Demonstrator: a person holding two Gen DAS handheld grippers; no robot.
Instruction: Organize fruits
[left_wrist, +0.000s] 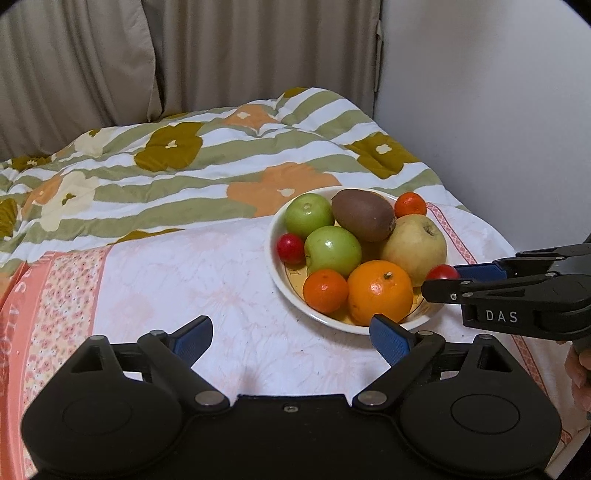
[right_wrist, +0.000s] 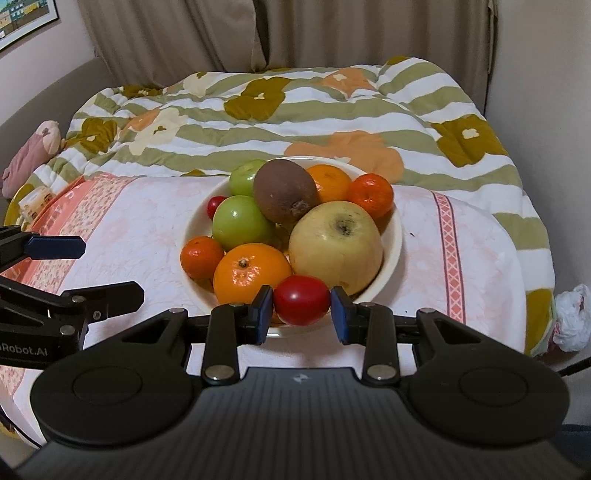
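Nearest us, the right tool (right_wrist: 301, 308) is clenched on a small red fruit (right_wrist: 301, 300) at the near rim of the bowl (right_wrist: 392, 236) — we judge this the placing step, so next it must ease apart and let the fruit settle without rolling off. The left tool (left_wrist: 291, 336) stands released, holding nothing, over the cloth-covered surface (left_wrist: 207, 266). The fruit is glossy, round and smooth. Beyond it sit 2 green apples, a kiwi and oranges.
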